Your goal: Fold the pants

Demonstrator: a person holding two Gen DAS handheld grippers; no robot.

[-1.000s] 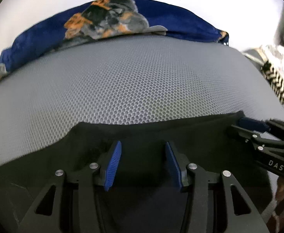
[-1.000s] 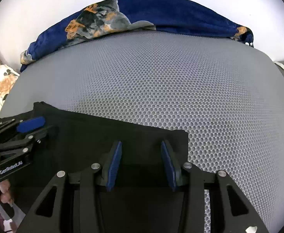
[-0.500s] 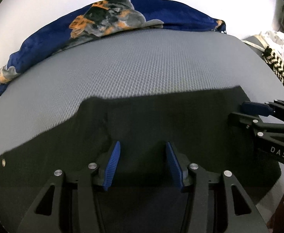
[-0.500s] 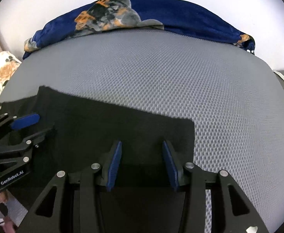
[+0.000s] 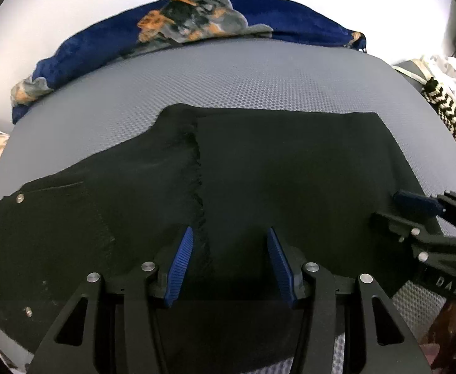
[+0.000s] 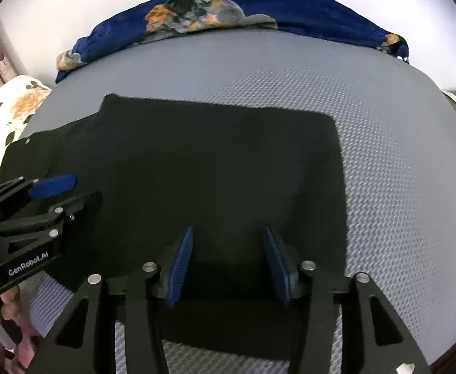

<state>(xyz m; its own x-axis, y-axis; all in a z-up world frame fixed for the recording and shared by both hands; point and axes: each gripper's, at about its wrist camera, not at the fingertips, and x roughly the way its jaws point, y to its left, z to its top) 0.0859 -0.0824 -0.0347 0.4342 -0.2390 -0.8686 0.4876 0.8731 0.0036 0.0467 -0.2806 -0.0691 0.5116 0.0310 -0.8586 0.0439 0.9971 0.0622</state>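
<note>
Across the grey mesh bed (image 5: 259, 87) the black pants (image 5: 259, 171) lie flat, long axis running left to right, folded part toward the right. Both hand-held grippers hover at the near edge with fingers apart, empty: the left hand-held gripper (image 5: 229, 260) sits beside the ragged fold edge, the right hand-held gripper (image 6: 228, 261) nearer the square right end. Judging by this, the next fold likely travels along that axis.

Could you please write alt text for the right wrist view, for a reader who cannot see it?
Black pants lie flat on a grey textured mat, under the open right gripper. The left gripper reaches in at left, and a blue patterned blanket lies behind the mat.
</note>
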